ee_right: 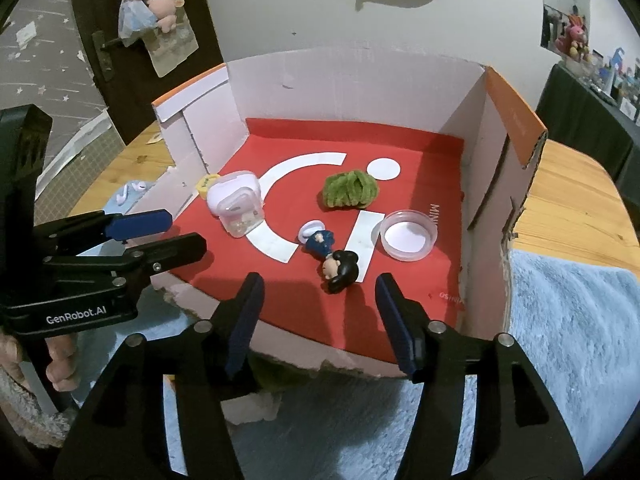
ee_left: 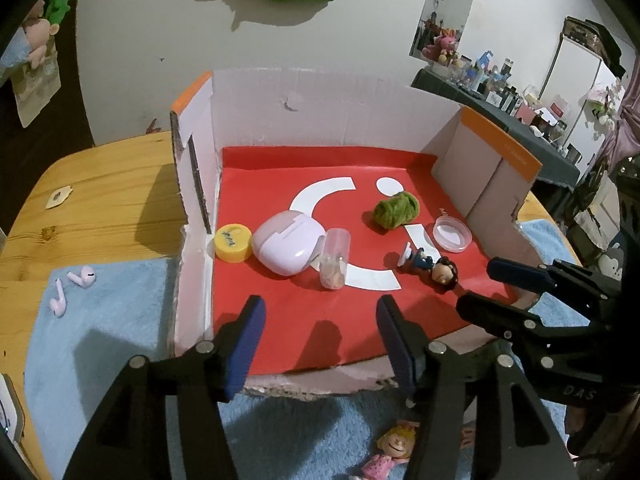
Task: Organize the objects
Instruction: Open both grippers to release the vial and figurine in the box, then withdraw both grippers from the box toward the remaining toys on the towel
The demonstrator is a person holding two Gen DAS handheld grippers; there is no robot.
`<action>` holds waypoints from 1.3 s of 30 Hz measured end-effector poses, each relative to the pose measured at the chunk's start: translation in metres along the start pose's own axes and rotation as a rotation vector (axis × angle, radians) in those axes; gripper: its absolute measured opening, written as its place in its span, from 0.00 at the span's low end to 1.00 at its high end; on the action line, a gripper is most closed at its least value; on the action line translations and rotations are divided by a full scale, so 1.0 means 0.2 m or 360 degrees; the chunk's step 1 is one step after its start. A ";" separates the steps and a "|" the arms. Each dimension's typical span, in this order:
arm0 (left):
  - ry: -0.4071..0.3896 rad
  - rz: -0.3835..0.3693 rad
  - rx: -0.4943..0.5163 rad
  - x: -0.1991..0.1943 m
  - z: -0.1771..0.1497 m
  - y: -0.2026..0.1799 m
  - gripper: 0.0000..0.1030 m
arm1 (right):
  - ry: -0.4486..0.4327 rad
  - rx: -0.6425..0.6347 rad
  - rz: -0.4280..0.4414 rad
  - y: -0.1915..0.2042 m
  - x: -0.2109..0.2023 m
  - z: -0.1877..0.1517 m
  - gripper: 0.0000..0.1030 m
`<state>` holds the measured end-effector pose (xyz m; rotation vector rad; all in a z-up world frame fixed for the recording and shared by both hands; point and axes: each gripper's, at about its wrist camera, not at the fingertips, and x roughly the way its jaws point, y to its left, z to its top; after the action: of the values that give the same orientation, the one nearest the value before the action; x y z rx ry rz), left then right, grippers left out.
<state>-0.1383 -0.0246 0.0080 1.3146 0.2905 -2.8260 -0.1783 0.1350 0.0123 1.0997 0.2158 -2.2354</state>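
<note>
A cardboard box [ee_left: 320, 108] with a red liner holds a yellow cap [ee_left: 233, 243], a pink earbud case [ee_left: 286, 246], a clear vial [ee_left: 335, 258], a green fuzzy ball [ee_left: 396, 210], a clear round lid [ee_left: 453, 234] and a dark-haired figurine [ee_left: 430, 266] lying on its side. My left gripper [ee_left: 320, 308] hovers open over the box's front edge with nothing between its fingers. My right gripper [ee_right: 319, 284] is open and empty too, just in front of the dark-haired figurine [ee_right: 336, 268]. Outside the box, a blond figurine [ee_left: 390, 452] and two pink earbuds [ee_left: 74, 288] lie on the blue towel.
The box stands on a blue towel [ee_left: 120, 360] spread over a wooden table [ee_left: 100, 200]. A white wall rises close behind the box. A small sticker [ee_left: 58, 197] lies on the table at left. A hand [ee_right: 60, 360] holds the left gripper [ee_right: 186, 228].
</note>
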 end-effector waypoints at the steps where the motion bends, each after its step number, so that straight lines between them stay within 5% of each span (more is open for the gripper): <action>1: -0.0002 0.0001 0.0001 -0.01 0.00 0.00 0.59 | -0.0002 0.0002 0.0002 0.00 0.00 0.00 0.56; 5: -0.0022 0.0019 -0.0001 -0.03 -0.01 0.00 0.67 | -0.0026 0.0006 0.0006 0.01 -0.03 -0.02 0.64; 19: -0.0107 0.0057 0.0018 -0.14 -0.05 -0.02 0.87 | -0.0091 -0.0016 -0.0014 0.06 -0.14 -0.04 0.70; 39: -0.0200 0.0065 0.0019 -0.31 -0.13 -0.03 0.93 | -0.0205 -0.0001 -0.0005 0.14 -0.36 -0.12 0.70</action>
<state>-0.0797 -0.0189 0.0390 1.1252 0.2415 -2.8646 -0.1129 0.1554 0.0554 0.9514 0.1637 -2.2991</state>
